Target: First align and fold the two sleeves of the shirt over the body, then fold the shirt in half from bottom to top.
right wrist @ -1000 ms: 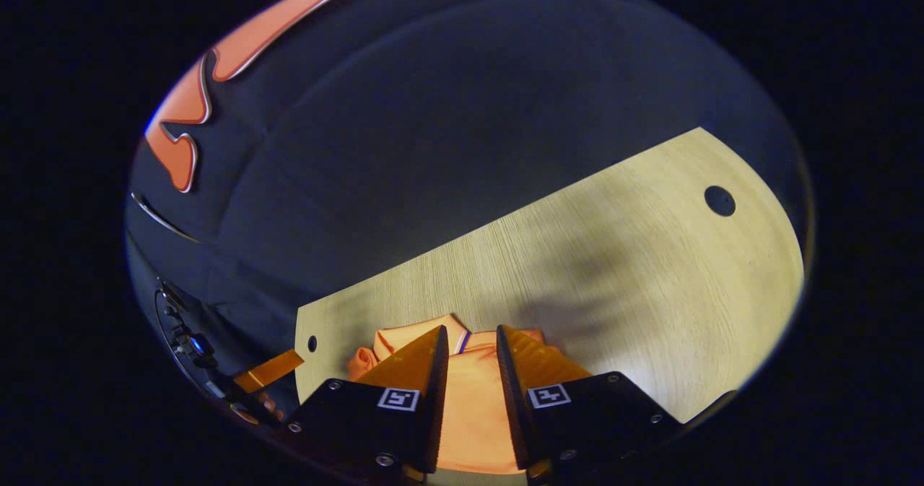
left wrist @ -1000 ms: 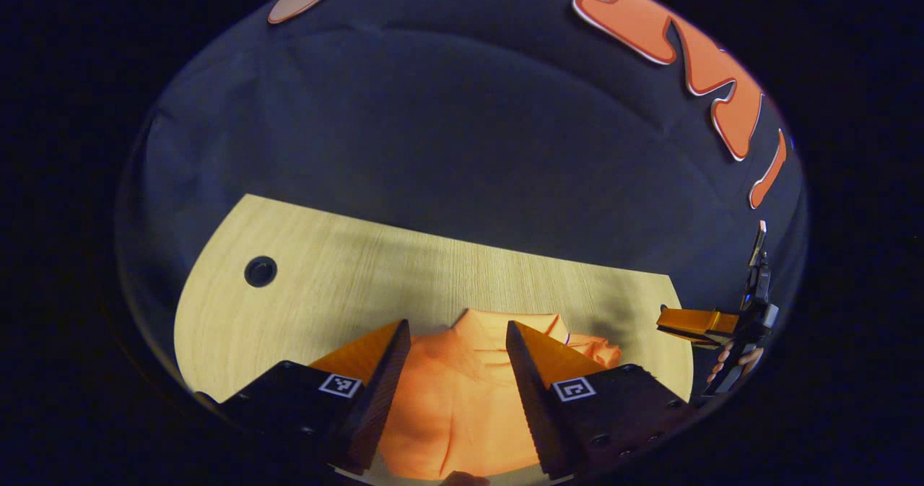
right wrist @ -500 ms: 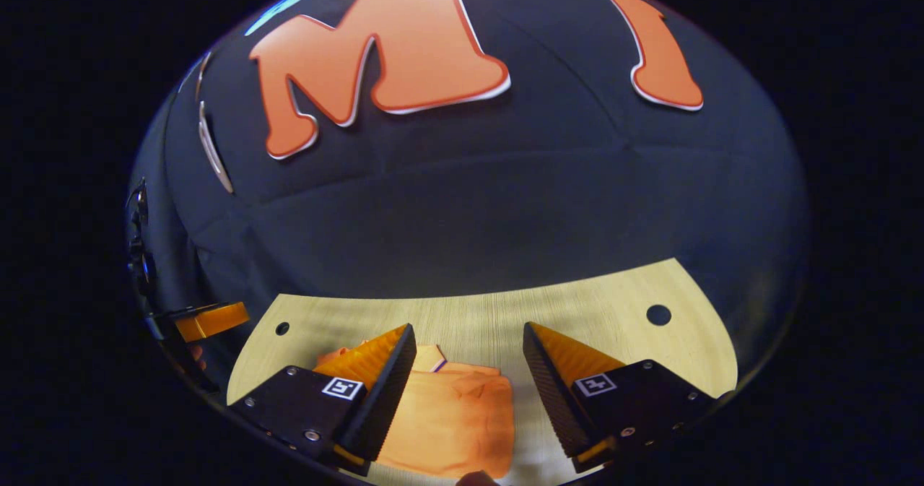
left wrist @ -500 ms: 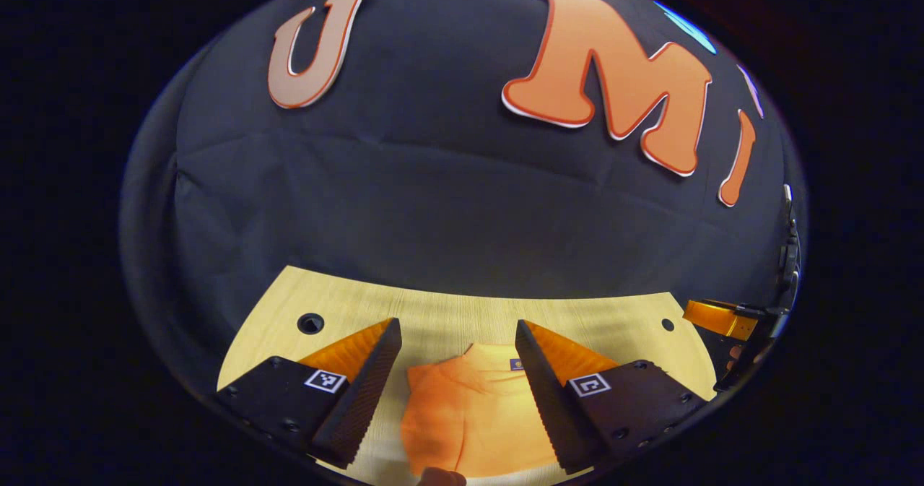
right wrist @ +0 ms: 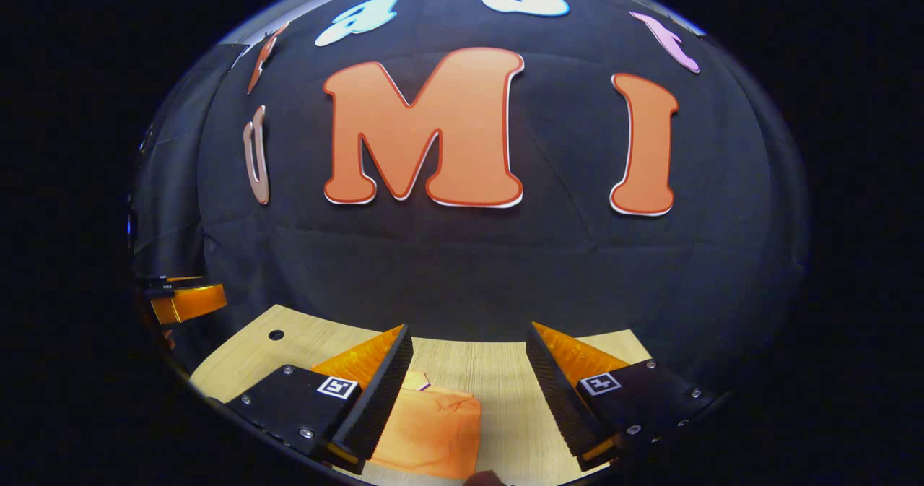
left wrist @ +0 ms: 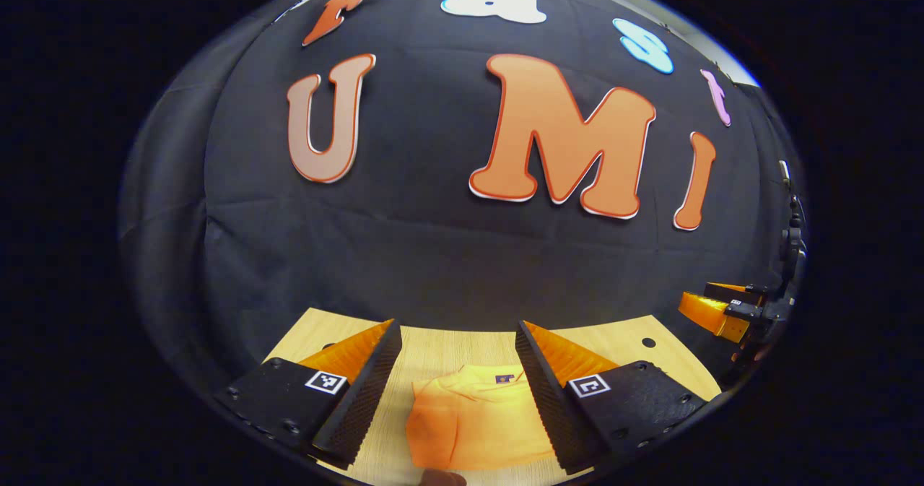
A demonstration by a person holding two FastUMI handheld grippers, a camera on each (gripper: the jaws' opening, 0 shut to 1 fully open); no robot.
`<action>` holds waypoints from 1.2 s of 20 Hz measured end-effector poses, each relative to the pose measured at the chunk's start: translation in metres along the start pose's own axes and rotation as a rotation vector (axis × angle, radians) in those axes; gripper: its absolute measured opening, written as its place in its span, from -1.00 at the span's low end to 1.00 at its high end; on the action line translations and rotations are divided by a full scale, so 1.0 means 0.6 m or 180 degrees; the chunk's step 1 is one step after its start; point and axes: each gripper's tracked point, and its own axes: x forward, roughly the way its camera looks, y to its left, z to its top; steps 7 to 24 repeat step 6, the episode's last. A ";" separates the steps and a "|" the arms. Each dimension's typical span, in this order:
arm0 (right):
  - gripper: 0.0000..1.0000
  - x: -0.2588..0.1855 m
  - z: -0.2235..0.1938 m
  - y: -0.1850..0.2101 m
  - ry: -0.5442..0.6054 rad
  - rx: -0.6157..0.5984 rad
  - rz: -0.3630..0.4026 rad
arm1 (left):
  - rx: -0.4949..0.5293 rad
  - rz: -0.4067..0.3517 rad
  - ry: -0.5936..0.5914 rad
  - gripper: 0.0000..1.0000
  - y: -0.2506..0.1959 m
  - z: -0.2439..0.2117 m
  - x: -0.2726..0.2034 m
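An orange shirt [left wrist: 476,421] lies folded into a compact rectangle on the wooden table [left wrist: 447,352], collar at its far end. In the left gripper view my left gripper [left wrist: 456,334] hangs above it, open, with nothing between the fingers; the right gripper [left wrist: 711,311] shows at the far right edge. In the right gripper view the folded shirt [right wrist: 433,432] lies low and left of centre, partly behind the left finger. My right gripper [right wrist: 469,338] is open and holds nothing, raised above the table [right wrist: 498,378]. The left gripper [right wrist: 184,300] shows at the left edge.
The table has a small round hole near each far corner [left wrist: 648,342] [right wrist: 276,335]. The black cloth wall rises directly behind the table's far edge. A fingertip [left wrist: 442,477] shows at the bottom edge of the left gripper view.
Both grippers have lifted up and back from the shirt, tilting toward the wall. The right gripper's jaws opened wider. The shirt stays folded on the table.
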 end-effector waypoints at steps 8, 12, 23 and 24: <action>0.93 -0.115 0.031 0.033 -0.0328 -0.0096 -0.0050 | 0.0060 -0.0103 -0.0354 0.91 -0.009 0.026 -0.122; 0.93 -0.115 0.031 0.033 -0.0328 -0.0096 -0.0050 | 0.0060 -0.0103 -0.0354 0.91 -0.009 0.026 -0.122; 0.93 -0.115 0.031 0.033 -0.0328 -0.0096 -0.0050 | 0.0060 -0.0103 -0.0354 0.91 -0.009 0.026 -0.122; 0.93 -0.115 0.031 0.033 -0.0328 -0.0096 -0.0050 | 0.0060 -0.0103 -0.0354 0.91 -0.009 0.026 -0.122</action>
